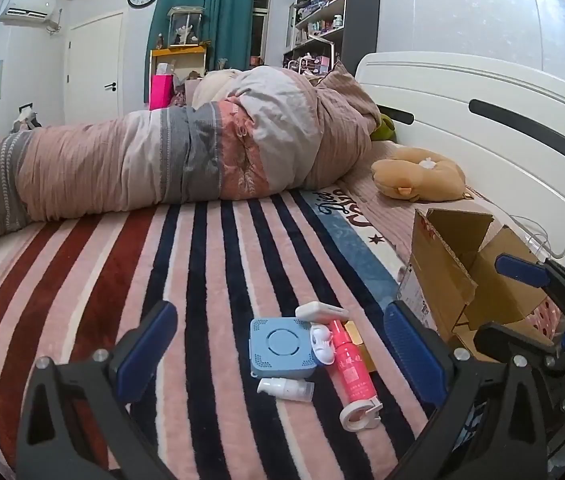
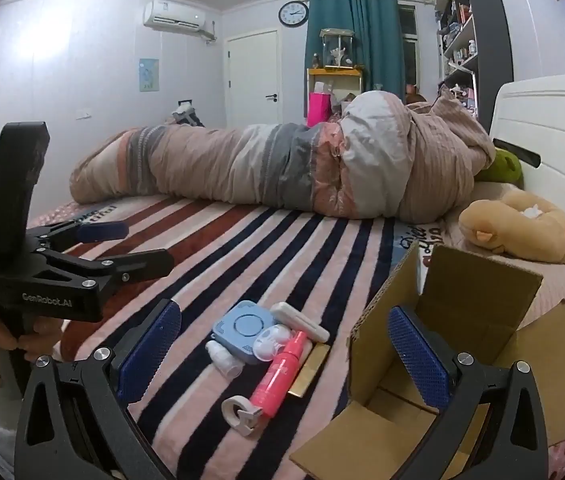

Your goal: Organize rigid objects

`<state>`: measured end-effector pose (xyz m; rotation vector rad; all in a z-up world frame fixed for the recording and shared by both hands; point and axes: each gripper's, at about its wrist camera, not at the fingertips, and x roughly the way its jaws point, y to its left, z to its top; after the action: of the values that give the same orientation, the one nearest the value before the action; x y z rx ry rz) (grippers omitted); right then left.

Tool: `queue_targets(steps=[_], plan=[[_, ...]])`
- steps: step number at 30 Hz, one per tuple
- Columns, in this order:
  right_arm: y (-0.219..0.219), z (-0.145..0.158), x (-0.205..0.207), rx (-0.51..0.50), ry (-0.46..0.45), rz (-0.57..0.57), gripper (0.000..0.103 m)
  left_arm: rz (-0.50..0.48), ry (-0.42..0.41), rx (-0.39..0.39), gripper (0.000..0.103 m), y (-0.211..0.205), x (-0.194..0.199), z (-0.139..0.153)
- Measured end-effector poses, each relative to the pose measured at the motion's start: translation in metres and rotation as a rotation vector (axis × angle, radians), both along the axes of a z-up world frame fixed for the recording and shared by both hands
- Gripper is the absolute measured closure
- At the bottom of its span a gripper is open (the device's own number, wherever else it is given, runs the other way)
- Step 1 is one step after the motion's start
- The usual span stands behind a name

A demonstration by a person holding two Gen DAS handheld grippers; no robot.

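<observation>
We note both tools spread fully apart and holding nothing. The left hand-held gripper (image 1: 280,354) hovers above a cluster of small items on the striped bed blanket (image 1: 210,264): a blue square case (image 1: 280,349), a pink spray bottle (image 1: 348,372), a white earbud case (image 1: 321,344), a small white bottle (image 1: 286,389), a white flat box (image 1: 322,311), a gold bar-shaped item (image 1: 356,334) and a white tape dispenser (image 1: 360,414). The right hand-held gripper (image 2: 284,350) hangs over the same cluster. An open cardboard box (image 2: 458,320) sits just right of the items, its flaps up. A rolled quilt (image 1: 186,156) lies behind.
</observation>
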<state>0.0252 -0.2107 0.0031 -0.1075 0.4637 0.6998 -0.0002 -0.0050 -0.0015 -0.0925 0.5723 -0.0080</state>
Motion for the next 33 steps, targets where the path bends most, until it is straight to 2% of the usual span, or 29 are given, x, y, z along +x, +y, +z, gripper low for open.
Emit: queue_targets(steps=[7,13,23,33], plan=[[-0.003,-0.003,0.003,0.02,0.009,-0.035,0.0,-0.003,-0.008,0.001,0.0,-0.004,-0.003,0.002],[-0.002,-0.001,-0.006,-0.023,-0.057,-0.064,0.0,-0.001,-0.013,-0.001,0.0,-0.004,-0.004,0.005],[-0.002,-0.003,-0.005,-0.006,0.019,-0.034,0.0,-0.001,-0.016,0.001,0.0,-0.004,-0.007,0.008],[-0.003,-0.003,-0.006,0.013,0.029,-0.032,0.0,0.003,-0.015,0.001,0.0,-0.002,-0.007,0.009]])
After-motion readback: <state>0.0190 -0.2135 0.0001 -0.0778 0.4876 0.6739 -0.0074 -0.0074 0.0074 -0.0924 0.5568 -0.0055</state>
